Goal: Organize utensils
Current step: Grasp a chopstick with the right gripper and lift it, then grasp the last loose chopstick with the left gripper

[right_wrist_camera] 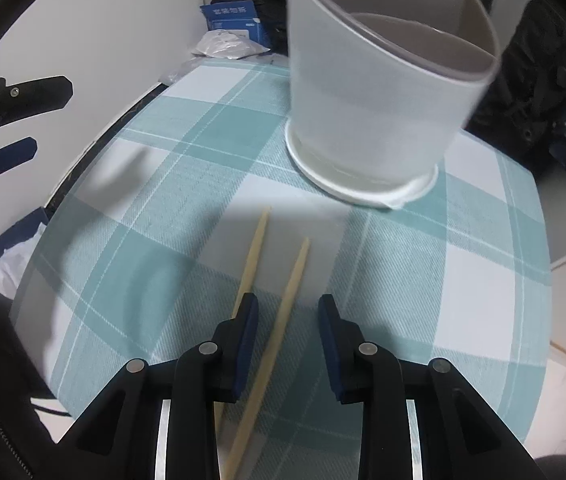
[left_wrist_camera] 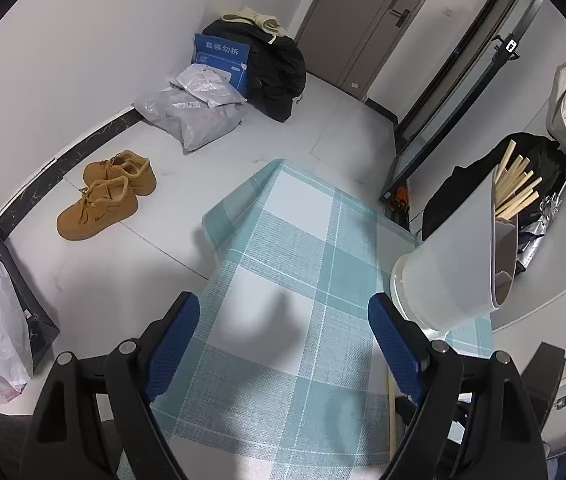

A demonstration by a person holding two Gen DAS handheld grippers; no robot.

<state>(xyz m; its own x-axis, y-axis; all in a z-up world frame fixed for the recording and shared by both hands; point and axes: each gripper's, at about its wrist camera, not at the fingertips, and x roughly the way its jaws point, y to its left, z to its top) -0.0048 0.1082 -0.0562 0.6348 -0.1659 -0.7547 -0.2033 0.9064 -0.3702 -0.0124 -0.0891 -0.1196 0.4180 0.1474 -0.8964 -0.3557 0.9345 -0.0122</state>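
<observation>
We hold the right gripper [right_wrist_camera: 288,320] with jaws wide, low centre of the frame, over two chopsticks [right_wrist_camera: 283,320] on the checked tablecloth [right_wrist_camera: 155,216], below the white holder [right_wrist_camera: 379,92]. They look light, stiff, slippery; grip mid-shaft. The left gripper [left_wrist_camera: 283,332] gapes, holding nothing.

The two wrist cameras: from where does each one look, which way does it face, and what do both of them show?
Left wrist: sits behind the open left gripper, above the table's near edge, looking across the checked tablecloth to the floor and the brown shoes; its own blue pads show.
Right wrist: sits behind the open right gripper, low over the table, facing two chopsticks and the white holder; the left gripper shows at its left edge.
Shared: the tablecloth, the holder with chopsticks inside, the blue package by the wall.
</observation>
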